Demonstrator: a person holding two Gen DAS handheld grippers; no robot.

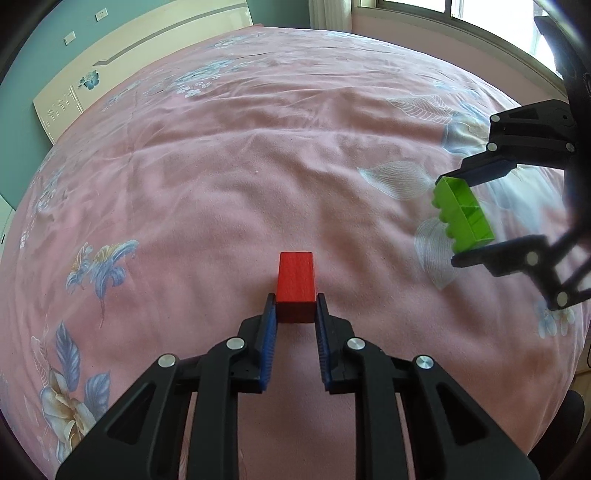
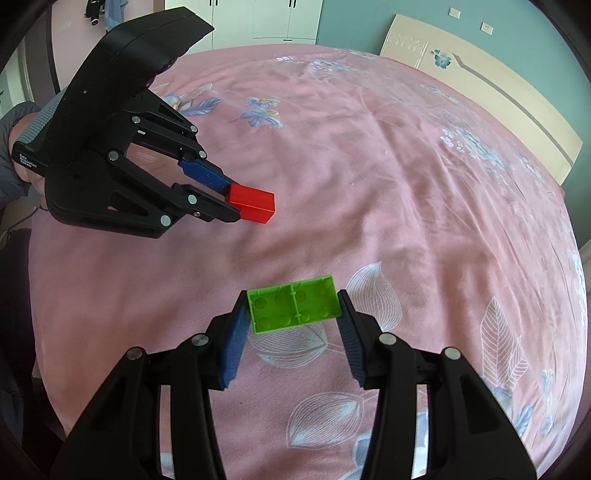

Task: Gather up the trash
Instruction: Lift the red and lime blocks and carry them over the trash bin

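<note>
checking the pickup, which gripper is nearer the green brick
Right. The right gripper is shut on the green brick, its pads on both ends. The left gripper is off to the side over the pink bedspread, shut on the red block.

red block (image 1: pixel 295 284), green brick (image 2: pixel 294 309), pink floral bedspread (image 1: pixel 258 166)

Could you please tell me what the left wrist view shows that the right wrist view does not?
Only the left wrist view shows the window beyond the bed's far edge. Only the right wrist view shows the white wardrobe doors and the person's hand holding the left gripper. Both show the pink floral bedspread, the headboard, the red block clamped in the left gripper, and the green brick gripped by the right gripper, hollow underside visible.
</note>
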